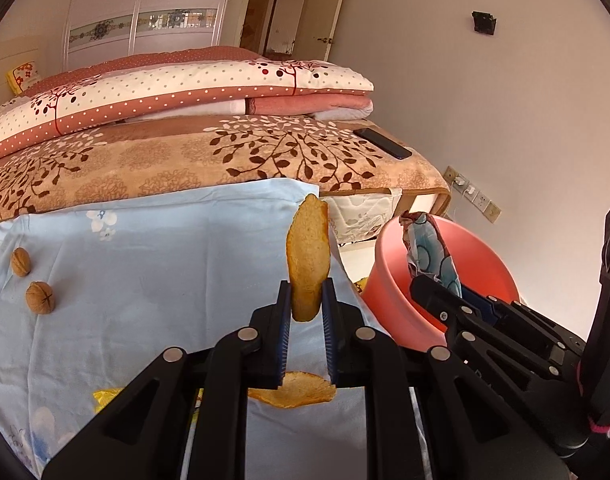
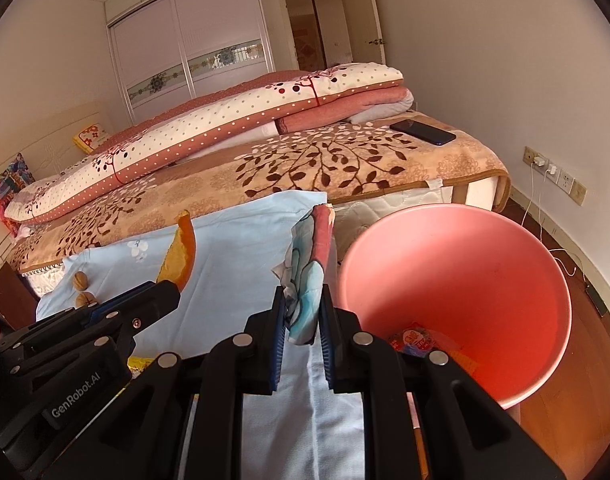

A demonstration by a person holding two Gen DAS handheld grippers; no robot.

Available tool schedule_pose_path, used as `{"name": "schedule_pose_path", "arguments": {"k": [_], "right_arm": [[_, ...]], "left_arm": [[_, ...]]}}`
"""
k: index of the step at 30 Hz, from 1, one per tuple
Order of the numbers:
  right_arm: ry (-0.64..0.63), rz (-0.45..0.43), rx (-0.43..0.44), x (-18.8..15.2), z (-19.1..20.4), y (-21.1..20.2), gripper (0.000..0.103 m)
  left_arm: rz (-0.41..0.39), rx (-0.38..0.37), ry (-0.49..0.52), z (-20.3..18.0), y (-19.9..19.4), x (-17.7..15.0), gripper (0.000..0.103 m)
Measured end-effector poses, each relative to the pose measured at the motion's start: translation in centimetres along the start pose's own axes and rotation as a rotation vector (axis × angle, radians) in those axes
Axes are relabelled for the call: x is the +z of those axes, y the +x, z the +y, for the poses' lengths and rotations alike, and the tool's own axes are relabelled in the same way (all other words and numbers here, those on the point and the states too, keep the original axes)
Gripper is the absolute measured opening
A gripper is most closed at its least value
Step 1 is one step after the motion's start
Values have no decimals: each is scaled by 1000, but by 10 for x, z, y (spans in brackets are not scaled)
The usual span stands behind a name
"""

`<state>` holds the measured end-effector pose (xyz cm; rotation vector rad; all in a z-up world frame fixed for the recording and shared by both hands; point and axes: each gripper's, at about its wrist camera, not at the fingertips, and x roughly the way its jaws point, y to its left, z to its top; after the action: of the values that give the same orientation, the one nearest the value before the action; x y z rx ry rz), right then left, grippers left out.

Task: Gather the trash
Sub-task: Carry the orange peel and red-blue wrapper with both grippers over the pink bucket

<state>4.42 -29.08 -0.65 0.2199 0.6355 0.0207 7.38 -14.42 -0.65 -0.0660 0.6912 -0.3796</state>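
- The left gripper (image 1: 307, 300) pinches only the bottom end of a curved orange peel strip (image 1: 308, 256) above the pale blue floral sheet (image 1: 165, 280); it could pivot and drop short of the pink plastic bucket (image 2: 485, 280).
- The right gripper (image 2: 301, 312) clamps a crumpled printed wrapper (image 2: 309, 276) just beside the sheet's right edge, left of the bucket rim; released early, it lands outside.
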Motion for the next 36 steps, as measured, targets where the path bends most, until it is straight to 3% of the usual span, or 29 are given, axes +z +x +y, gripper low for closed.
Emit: {"name": "schedule_pose_path", "arguments": {"k": [18, 36], "right_arm": [[77, -53, -87, -2, -40, -17, 16], [153, -51, -126, -5, -76, -18, 16]], "left_arm": [[-22, -48, 59, -43, 19, 7, 15], [3, -80, 97, -76, 43, 11, 15]]}}
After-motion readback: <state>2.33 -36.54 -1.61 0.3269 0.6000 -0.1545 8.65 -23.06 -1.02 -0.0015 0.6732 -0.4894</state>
